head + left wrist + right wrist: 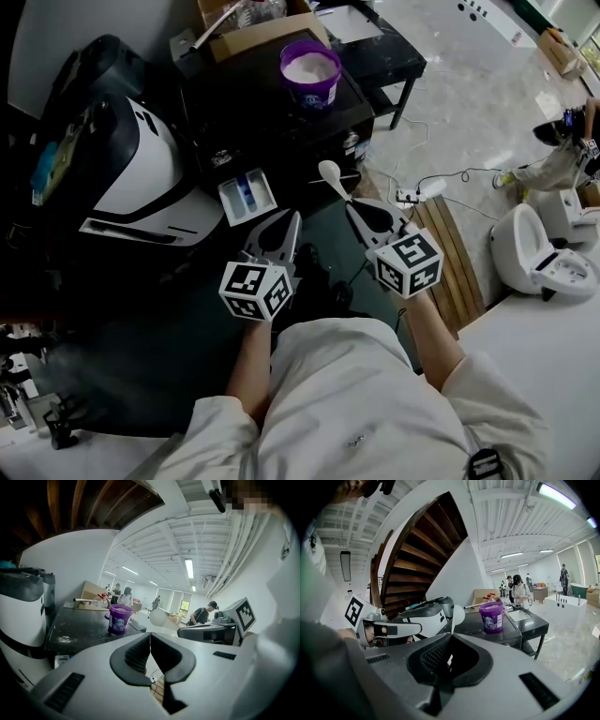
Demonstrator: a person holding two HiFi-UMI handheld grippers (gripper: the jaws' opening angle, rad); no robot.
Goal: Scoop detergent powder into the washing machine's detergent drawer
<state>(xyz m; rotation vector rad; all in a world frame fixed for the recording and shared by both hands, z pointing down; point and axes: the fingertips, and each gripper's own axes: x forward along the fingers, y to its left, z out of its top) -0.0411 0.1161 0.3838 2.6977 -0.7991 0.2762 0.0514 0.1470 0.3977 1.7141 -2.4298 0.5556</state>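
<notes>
A purple detergent tub (310, 73) full of white powder stands on top of the black washing machine (272, 122). The machine's detergent drawer (247, 195) is pulled out at the front left, showing blue and white compartments. My right gripper (364, 216) is shut on the handle of a white scoop (330, 174), whose bowl points toward the machine, just right of the drawer. The scoop bowl (458, 612) shows beyond the right gripper (450, 641), with the tub (491, 616) farther off. My left gripper (279, 232) hangs shut and empty just below the drawer; its jaws (150, 637) touch.
A white and black appliance (141, 173) stands left of the washer. A cardboard box (258, 33) and a black table (380, 52) lie behind it. Cables and a power strip (417, 194), a wooden slat board (452, 258) and white toilets (544, 253) are at the right.
</notes>
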